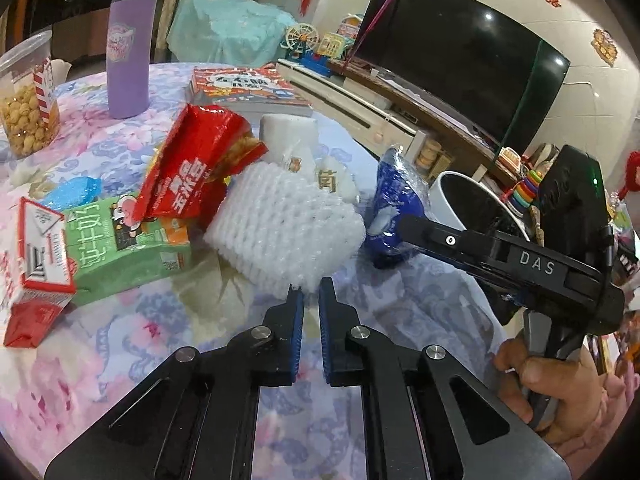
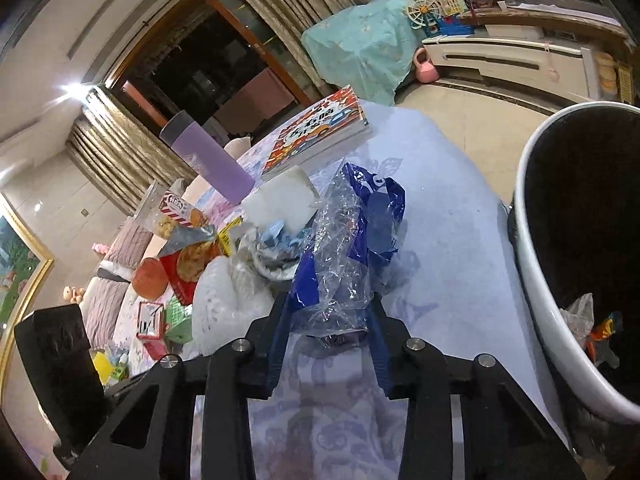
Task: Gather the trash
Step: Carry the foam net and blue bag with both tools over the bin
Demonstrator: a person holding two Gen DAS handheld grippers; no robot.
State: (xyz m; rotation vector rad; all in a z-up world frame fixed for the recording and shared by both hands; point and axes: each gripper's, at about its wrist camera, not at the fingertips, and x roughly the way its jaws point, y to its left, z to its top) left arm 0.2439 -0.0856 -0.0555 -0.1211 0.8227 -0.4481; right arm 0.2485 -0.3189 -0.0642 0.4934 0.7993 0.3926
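Observation:
A crumpled blue and clear plastic wrapper [image 2: 348,248] sits between the fingers of my right gripper [image 2: 330,312], whose jaws stand around it with a wide gap. It also shows in the left wrist view [image 1: 394,204]. My left gripper [image 1: 311,292] is nearly shut and empty, just in front of a white foam net [image 1: 286,232]. A red snack bag [image 1: 192,168], a green milk carton [image 1: 124,248] and a red-white box [image 1: 38,268] lie to its left. A white bin [image 2: 536,264] with a dark inside stands right of the table.
A flowered tablecloth [image 1: 120,360] covers the table. A purple bottle [image 1: 129,46], a jar of nuts [image 1: 26,96], a book [image 1: 248,90] and a white sponge block [image 1: 288,130] stand at the back. A TV [image 1: 460,60] is beyond the table's right edge.

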